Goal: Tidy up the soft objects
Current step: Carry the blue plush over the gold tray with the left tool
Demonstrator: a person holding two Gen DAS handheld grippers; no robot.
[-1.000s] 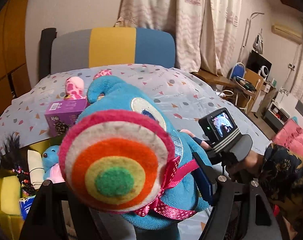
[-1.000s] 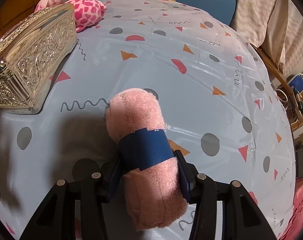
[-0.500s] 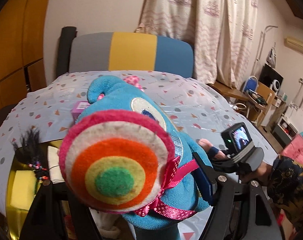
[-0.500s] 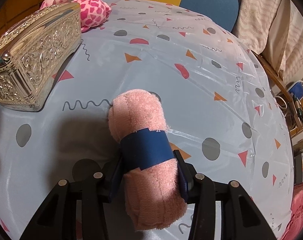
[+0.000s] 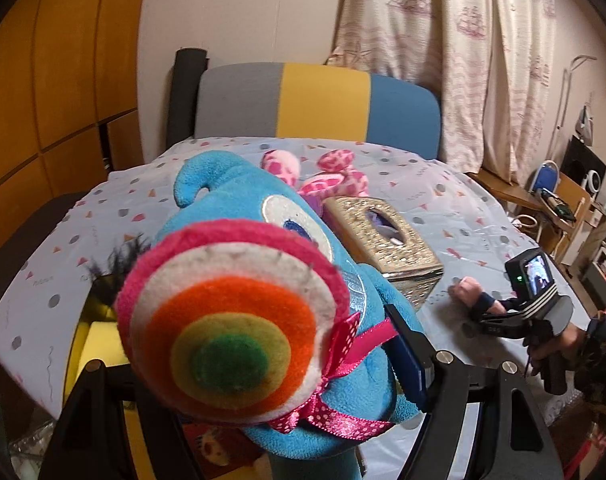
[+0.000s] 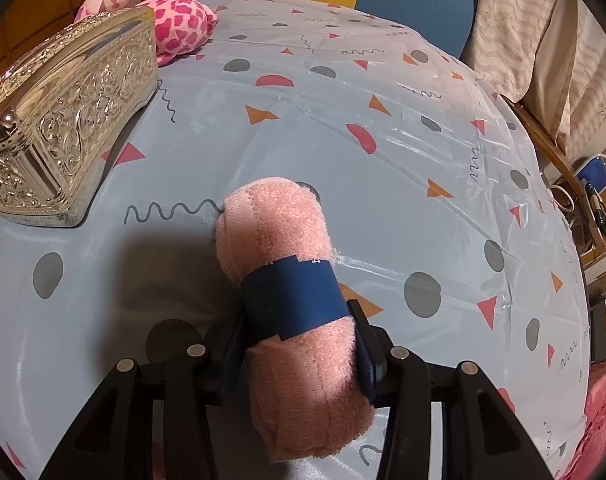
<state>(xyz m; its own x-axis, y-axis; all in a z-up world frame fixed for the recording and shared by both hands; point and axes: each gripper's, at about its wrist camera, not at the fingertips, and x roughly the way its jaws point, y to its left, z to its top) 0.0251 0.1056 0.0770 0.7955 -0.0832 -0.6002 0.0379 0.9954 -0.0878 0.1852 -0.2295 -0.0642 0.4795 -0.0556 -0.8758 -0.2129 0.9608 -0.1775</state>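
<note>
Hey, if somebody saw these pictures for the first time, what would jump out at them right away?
The blue plush toy with its rainbow bullseye disc fills the left wrist view, clamped in the left gripper. Next, the rolled pink towel with a blue band, held in the right gripper's jaws over the patterned tablecloth.

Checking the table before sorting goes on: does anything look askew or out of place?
Only one thing: the pink spotted plush sprawls on its side behind the ornate metal tissue box, away from the other soft items. Nothing looks spilled or damaged.
</note>
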